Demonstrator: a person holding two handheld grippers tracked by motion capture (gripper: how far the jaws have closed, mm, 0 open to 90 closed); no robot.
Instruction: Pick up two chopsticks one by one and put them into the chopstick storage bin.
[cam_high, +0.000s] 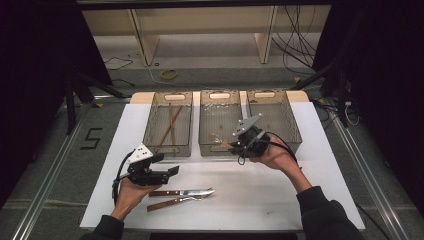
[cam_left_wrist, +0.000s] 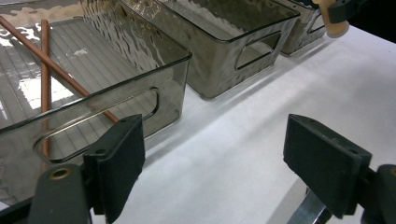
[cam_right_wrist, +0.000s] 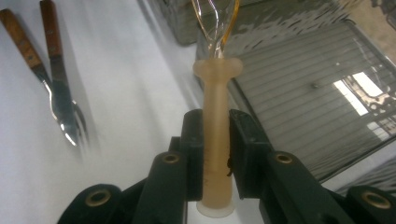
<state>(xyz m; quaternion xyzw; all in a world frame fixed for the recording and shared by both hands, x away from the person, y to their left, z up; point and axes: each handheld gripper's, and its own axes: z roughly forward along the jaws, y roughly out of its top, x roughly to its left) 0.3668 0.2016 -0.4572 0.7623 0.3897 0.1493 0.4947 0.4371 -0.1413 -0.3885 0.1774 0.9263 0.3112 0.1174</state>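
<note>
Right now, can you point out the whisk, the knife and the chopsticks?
whisk (cam_right_wrist: 217, 135): right gripper view, on its pale handle between the fingers.
knife (cam_high: 195, 192): high view, on the blade, on the white table.
chopsticks (cam_left_wrist: 45, 65): left gripper view, on a reddish stick inside the nearest bin.

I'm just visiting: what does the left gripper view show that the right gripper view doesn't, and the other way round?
Left gripper view: two brown chopsticks crossed in a smoky bin, beyond the open left hand-held gripper. Right gripper view: the right hand-held gripper shut on a pale whisk handle, its wire loops ahead, plus a wooden-handled fork and knife. Both: that same handle, see-through bins, the white table.
</note>
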